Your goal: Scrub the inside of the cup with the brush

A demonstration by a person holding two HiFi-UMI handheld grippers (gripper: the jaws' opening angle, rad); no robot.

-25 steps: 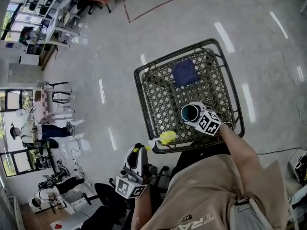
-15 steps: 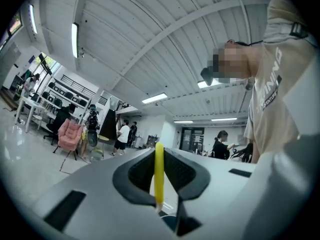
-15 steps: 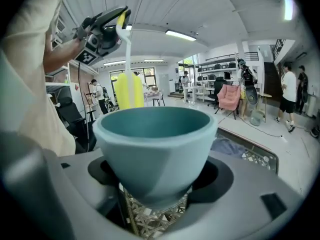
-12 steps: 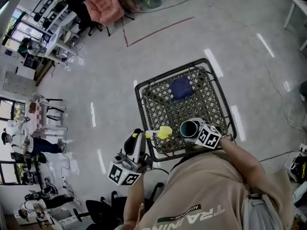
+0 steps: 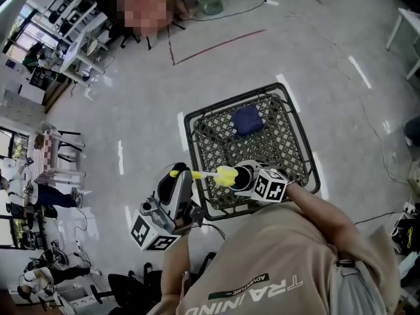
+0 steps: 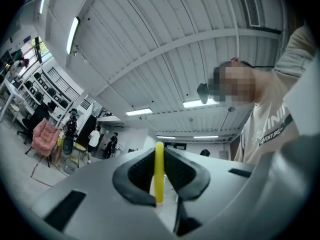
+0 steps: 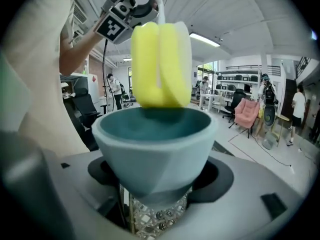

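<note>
We stand over a black lattice surface (image 5: 188, 125) on a glossy grey floor (image 5: 131, 97), with desks beyond. Above its near edge our left gripper (image 5: 178, 176) clamps the brush (image 5: 225, 175) and the right gripper (image 5: 254, 180) grips the cup (image 5: 241, 176). The sponge head, clear of the cup a second ago, now sits at its mouth.

The only lettering I can read is on the beige shirt (image 5: 275, 261). In the head view, large pale capitals across the chest spell "TRAININ" before running off the edge, with a smaller "ADVENTURE" and a dash beside them. The left gripper view shows the same print: part of the large word above "ADVENTURE".
</note>
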